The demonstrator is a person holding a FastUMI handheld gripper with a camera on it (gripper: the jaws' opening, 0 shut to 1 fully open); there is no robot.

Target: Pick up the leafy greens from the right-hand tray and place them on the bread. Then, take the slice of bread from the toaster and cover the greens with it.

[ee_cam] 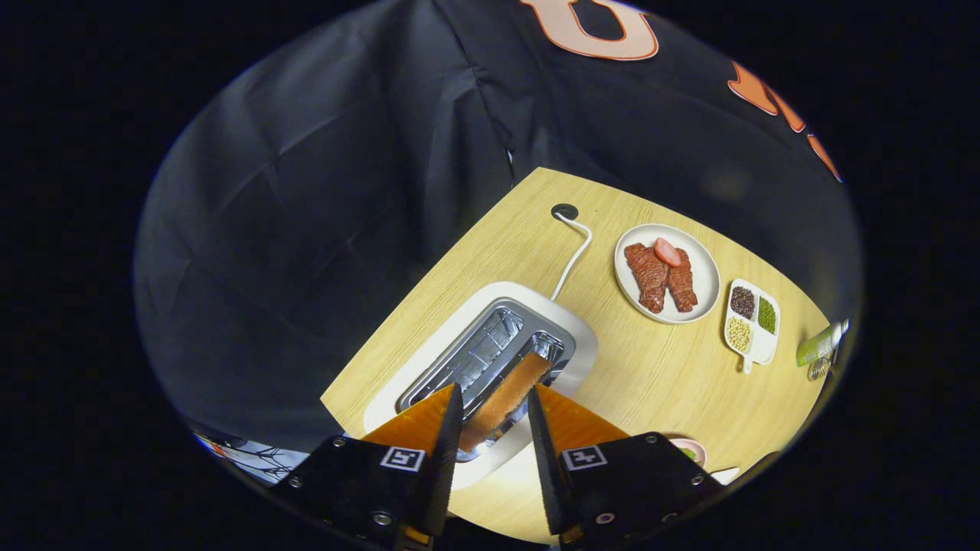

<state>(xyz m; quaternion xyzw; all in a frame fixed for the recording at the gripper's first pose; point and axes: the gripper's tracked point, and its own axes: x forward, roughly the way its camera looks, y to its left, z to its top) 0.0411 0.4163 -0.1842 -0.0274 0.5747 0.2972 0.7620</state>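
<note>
A white toaster (566, 325) lies below me on the wooden table (658, 383), its two slots facing up. A brown slice of bread (507, 398) stands in the slot nearer my fingers. My gripper (494, 404) hangs over that slot, open, with one finger on each side of the slice's near end. I cannot tell whether the fingers touch the slice. A pink-rimmed plate with a bit of green on it (690, 451) peeks out just past the right-hand finger.
The toaster's white cord (574, 256) runs to a black grommet (564, 211) in the table. Beyond the toaster sit a white plate of meat pieces (667, 272), a small divided dish of beans (752, 323) and a green bottle (819, 346) at the table edge.
</note>
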